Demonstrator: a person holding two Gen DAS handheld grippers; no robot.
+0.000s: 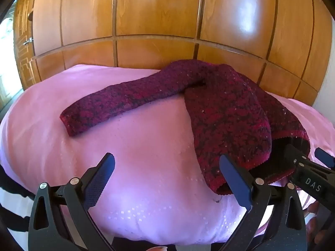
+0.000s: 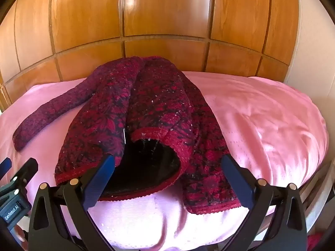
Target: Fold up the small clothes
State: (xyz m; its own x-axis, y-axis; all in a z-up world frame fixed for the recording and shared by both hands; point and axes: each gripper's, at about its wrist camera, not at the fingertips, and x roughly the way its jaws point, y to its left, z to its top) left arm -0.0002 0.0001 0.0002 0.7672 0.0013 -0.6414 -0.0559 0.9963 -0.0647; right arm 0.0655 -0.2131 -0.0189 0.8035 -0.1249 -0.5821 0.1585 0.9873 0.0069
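1. In the left wrist view, the pink bed [image 1: 146,146] is bare from 6 to 9 o'clock, so a gripper can pass there.
2. The dark red sweater [image 1: 219,108] lies from 12 to 4 o'clock.
3. The wooden wardrobe [image 1: 157,10] closes the far side at 12 o'clock.
4. In the right wrist view, the bed is free at 3 o'clock.

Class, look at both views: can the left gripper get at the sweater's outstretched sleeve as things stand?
Probably yes: the left gripper is open, and only bare pink sheet lies between it and the sleeve.

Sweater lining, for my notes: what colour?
Black lining, clearest in the right wrist view, inside the red-trimmed sweater.
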